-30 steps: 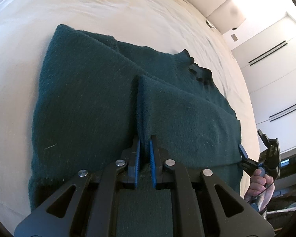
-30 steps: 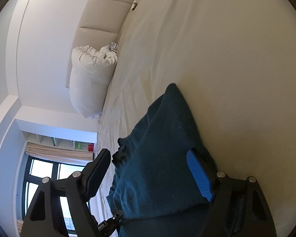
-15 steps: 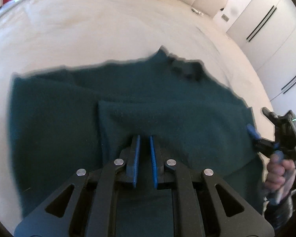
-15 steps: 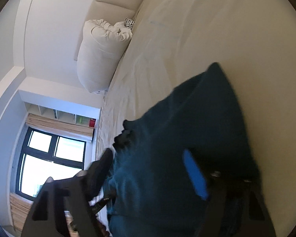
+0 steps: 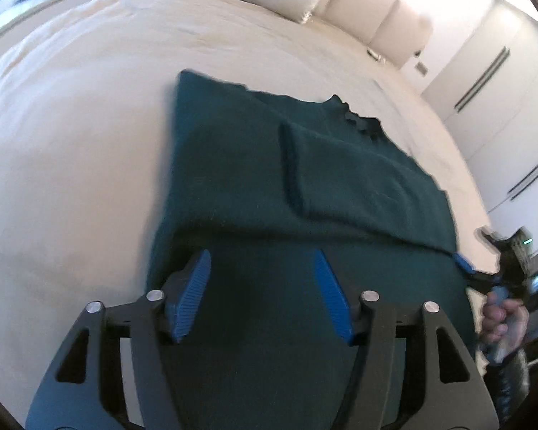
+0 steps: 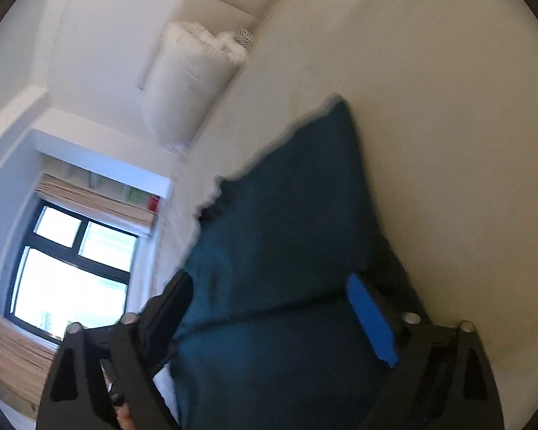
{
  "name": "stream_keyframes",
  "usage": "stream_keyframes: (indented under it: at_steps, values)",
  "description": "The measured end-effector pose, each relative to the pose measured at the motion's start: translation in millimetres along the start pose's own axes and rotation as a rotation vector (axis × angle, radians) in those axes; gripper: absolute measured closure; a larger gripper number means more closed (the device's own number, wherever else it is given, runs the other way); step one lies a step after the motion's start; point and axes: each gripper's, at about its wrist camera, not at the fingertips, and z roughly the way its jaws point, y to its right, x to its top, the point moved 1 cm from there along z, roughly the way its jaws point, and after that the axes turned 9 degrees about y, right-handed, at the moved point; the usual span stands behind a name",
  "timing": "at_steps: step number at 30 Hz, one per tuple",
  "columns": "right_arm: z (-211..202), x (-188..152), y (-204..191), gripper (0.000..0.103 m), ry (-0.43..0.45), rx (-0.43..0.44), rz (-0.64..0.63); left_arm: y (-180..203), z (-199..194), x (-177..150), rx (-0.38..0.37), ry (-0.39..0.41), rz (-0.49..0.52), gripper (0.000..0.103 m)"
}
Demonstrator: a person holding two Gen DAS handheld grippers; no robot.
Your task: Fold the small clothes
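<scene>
Both grippers gape wide, gripping nothing. The green sweater (image 5: 305,193) fills mid-frame — its near hem lies under the left gripper (image 5: 260,292) and the right gripper (image 6: 269,319).

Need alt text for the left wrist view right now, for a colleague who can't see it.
The open left gripper hovers over a dark green sweater lying partly folded on a cream bed, with the right gripper at the sweater's right edge.

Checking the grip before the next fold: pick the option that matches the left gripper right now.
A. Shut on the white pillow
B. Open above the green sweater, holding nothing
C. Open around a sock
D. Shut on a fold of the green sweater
B: the left gripper has its blue pads wide apart over the green sweater, with no cloth pinched between them.
</scene>
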Motion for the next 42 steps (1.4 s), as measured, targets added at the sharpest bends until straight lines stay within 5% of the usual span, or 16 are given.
stream_keyframes:
  at_steps: [2,5,10,15,29,31,38,42]
  values:
    - [-22,-5,-1,0.035,0.002,-0.043,0.018,2,-21,-13,0.007,0.006,0.0,0.041]
    - [-74,-25,-21,0.023,0.059,-0.052,-0.118,-2,-66,-39,0.031,0.022,0.011,0.027]
    - [-148,-85,-37,0.019,0.033,-0.092,-0.335,-11,-114,-90,0.007,-0.037,0.023,0.027]
    - [-188,-122,-13,0.018,-0.015,-0.146,-0.347,-22,-139,-137,-0.029,-0.104,-0.015,0.027]
    - [-187,-152,21,0.029,-0.127,-0.104,-0.219,-33,-176,-194,-0.13,-0.237,-0.007,0.027]
    - [-188,-152,22,0.031,-0.132,-0.091,-0.201,-30,-173,-195,-0.159,-0.262,-0.024,0.03]
    - [-194,-155,27,0.034,-0.163,-0.076,-0.178,-29,-137,-192,-0.232,-0.328,-0.134,0.067]
    - [-197,-154,30,0.036,-0.182,-0.077,-0.162,-40,-122,-186,-0.288,-0.334,-0.226,0.07]
